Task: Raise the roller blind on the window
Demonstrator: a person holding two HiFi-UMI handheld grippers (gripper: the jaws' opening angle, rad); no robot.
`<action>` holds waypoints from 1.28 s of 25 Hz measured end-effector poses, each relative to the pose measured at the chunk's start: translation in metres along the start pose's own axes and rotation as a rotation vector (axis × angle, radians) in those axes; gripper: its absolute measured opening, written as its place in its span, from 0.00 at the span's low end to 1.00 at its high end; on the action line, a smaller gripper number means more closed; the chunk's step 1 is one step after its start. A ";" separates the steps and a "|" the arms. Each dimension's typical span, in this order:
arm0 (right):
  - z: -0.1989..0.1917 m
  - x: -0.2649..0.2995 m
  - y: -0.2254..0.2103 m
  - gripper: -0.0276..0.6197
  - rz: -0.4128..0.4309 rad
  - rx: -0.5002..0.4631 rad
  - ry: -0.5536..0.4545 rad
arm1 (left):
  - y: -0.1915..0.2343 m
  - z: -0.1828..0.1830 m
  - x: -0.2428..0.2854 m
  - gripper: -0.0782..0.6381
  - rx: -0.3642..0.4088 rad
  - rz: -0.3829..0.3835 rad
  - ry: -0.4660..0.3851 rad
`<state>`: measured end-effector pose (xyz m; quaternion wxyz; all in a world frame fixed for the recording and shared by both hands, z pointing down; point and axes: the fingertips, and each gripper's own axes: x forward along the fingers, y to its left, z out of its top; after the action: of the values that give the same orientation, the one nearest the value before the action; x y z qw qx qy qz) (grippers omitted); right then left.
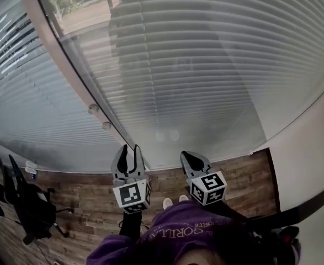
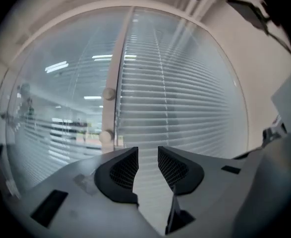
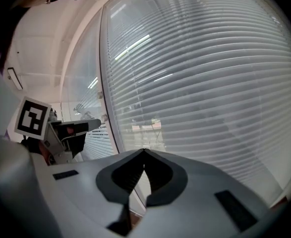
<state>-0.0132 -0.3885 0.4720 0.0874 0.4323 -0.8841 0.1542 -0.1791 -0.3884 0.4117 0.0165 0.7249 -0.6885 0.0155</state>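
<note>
So basically nothing's done here as far as I can tell. The blind (image 1: 206, 76) hangs all the way down over the big pane, slats covering the glass right to the bottom edge near the wooden floor (image 1: 244, 170). The pane left of the frame post (image 1: 68, 65) is covered by slats too.

Both tools are held low in front of the window, near the glass but not touching anything. The left gripper (image 1: 130, 148) has its jaws apart with a clear gap, and in its own view all that shows through that gap is slats further off, so it's empty. The right gripper (image 1: 186, 155) has its jaws pressed together at the tips with nothing caught in them.

I can't spot a cord or chain anywhere. The only likely controls are two small round knobs (image 1: 94, 109) on the frame post, up and to the left of the left gripper. My guess is one of those drives the blind, but I can't confirm it.

What's left is pretty much everything: reach a control, get hold of it, and work the blind up.
</note>
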 end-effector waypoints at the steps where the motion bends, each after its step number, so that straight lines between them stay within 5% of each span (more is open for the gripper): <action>1: 0.001 -0.001 -0.001 0.04 -0.004 0.003 -0.005 | -0.011 -0.005 -0.001 0.28 -0.083 -0.034 0.009; 6: 0.006 -0.009 -0.008 0.04 -0.030 0.007 -0.041 | -0.057 -0.034 -0.003 0.28 -0.301 -0.151 0.108; 13: 0.017 -0.020 -0.021 0.04 -0.081 -0.008 -0.108 | -0.083 -0.043 -0.004 0.28 -0.273 -0.217 0.144; 32: 0.023 -0.020 -0.018 0.04 -0.070 -0.033 -0.116 | -0.073 -0.038 -0.009 0.28 -0.239 -0.175 0.131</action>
<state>0.0127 -0.3919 0.4479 0.0485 0.4696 -0.8745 0.1113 -0.1062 -0.3741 0.4489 0.1490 0.7724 -0.6170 -0.0209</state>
